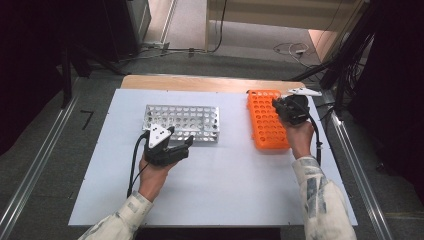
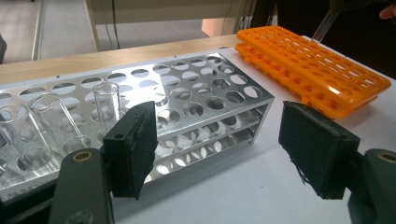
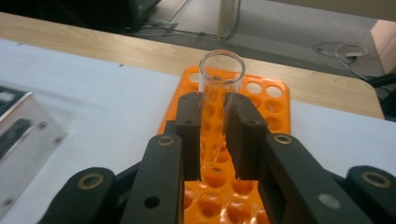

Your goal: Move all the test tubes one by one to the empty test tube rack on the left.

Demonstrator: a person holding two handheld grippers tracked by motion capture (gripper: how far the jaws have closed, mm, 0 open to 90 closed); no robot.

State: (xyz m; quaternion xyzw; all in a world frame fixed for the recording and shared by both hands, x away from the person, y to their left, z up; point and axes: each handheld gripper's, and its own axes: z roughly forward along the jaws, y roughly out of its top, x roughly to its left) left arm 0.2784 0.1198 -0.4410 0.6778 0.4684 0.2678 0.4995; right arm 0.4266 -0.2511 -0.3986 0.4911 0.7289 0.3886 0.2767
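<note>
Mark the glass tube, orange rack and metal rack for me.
glass tube [image 3: 219, 86], right gripper view, upper wall above the tongs.
orange rack [image 1: 265, 122], high view, top plate middle.
metal rack [image 2: 201, 86], left gripper view, top plate between holes.

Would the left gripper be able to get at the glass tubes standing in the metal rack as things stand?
Probably yes: the left gripper is open right beside the metal rack, and nothing stands between it and the glass tubes.
</note>
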